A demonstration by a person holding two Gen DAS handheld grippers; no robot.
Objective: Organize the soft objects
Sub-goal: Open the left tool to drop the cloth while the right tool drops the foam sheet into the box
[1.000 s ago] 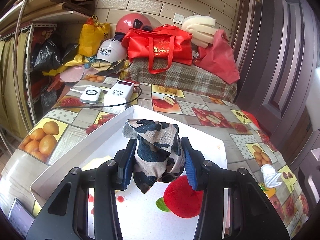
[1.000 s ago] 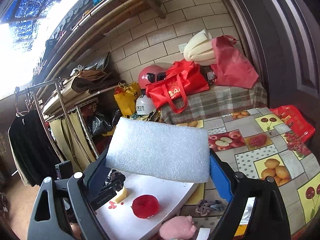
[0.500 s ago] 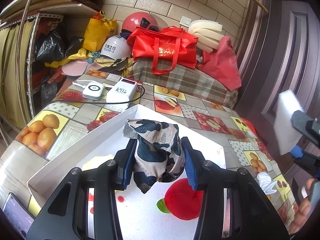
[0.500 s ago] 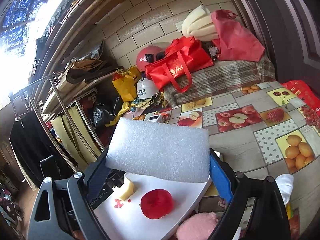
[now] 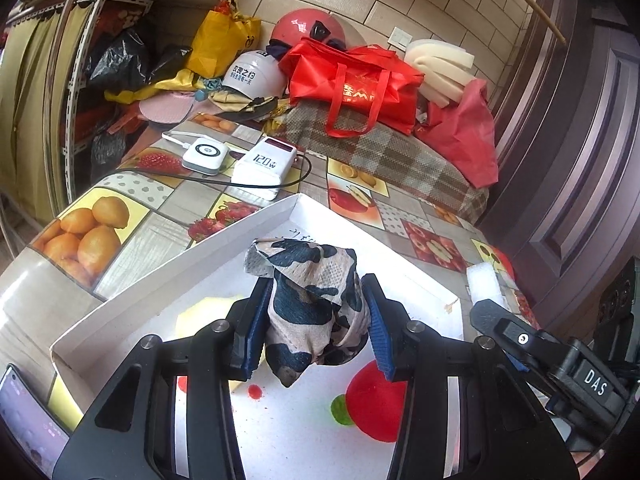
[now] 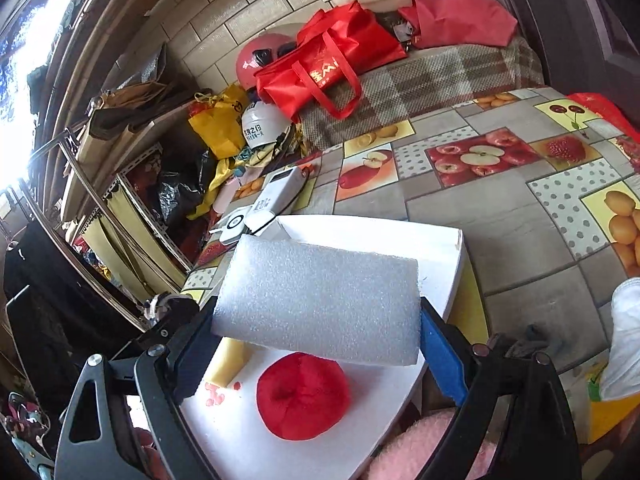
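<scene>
Left gripper pinching a crumpled black-and-cream patterned cloth between its blue pads, held above the white tray, roughly over the tray's middle. Right gripper clamped wide across a white foam block, pads on both short ends; the block hangs over the tray's near half, above the red plush apple and beside the yellow foam piece. Apple and yellow piece both lie on the tray floor toward the near end; the far half of the floor is bare. In the left view the right gripper sits just off the tray's right rim. Power bank and white charger puck sit just beyond the tray's far corner, cable running along the far-left rim. Pink fluffy item just outside the tray's near-right edge. Fruit-print tablecloth is open to the right of the tray.
</scene>
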